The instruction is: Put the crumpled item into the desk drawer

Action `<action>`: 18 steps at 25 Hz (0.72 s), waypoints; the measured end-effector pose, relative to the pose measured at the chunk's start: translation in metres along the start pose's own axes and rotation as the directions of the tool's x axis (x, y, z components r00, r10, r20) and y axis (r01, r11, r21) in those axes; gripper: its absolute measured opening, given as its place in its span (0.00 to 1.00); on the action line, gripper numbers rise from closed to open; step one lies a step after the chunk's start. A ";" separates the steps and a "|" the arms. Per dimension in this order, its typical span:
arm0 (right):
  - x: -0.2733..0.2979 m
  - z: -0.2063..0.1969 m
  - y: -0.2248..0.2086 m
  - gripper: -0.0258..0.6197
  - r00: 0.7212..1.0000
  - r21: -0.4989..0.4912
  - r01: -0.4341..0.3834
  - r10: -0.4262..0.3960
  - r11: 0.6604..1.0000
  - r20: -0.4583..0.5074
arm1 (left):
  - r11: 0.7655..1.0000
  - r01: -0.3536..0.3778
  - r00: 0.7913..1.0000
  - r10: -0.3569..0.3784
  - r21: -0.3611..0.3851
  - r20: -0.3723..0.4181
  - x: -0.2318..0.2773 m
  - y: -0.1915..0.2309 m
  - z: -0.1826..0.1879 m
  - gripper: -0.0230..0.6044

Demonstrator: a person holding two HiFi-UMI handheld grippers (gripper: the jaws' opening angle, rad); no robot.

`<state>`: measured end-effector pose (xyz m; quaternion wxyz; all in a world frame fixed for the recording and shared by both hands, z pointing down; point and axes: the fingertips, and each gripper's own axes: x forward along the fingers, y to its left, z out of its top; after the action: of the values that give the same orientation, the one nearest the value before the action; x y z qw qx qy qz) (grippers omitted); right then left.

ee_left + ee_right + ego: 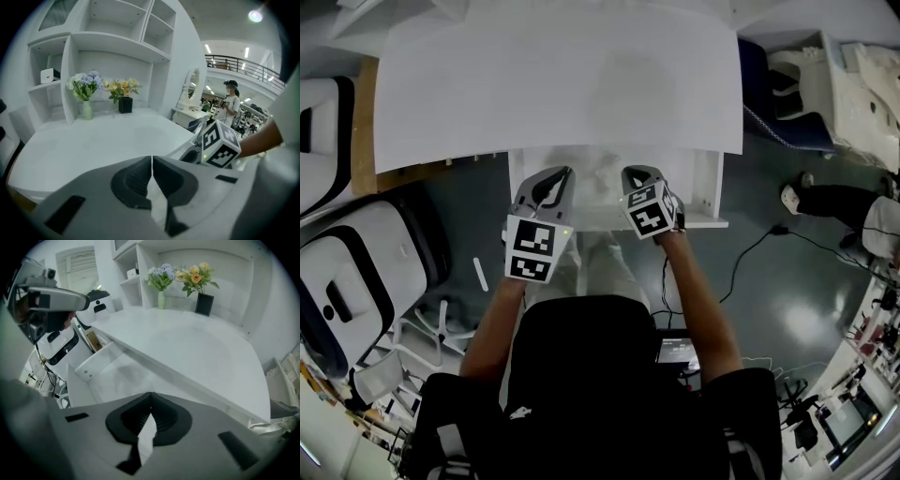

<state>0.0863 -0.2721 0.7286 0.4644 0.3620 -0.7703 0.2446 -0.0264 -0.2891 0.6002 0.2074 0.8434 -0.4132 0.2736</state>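
Head view: pale crumpled item (598, 174) apparently down in the open drawer (705, 192), lying between left claw (558, 176) and right claw (636, 174), equally near both. Both clenched, gripping nothing.

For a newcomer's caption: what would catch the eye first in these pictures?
The left hand-held gripper and the right hand-held gripper, both shut, hover over the open white drawer under the wide white desk. A pale flower bunch and a yellow flower bunch stand at its back.
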 end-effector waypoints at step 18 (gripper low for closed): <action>-0.110 0.068 0.009 0.03 0.954 0.148 0.070 -0.109 0.986 0.278 | 0.995 -0.007 0.997 -0.001 0.098 0.076 -0.052 -0.013 0.027 0.05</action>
<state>0.0765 -0.2783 0.5998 0.3333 0.4590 -0.7934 0.2209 -0.0346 -0.2668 0.5450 0.1495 0.8618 -0.4082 0.2615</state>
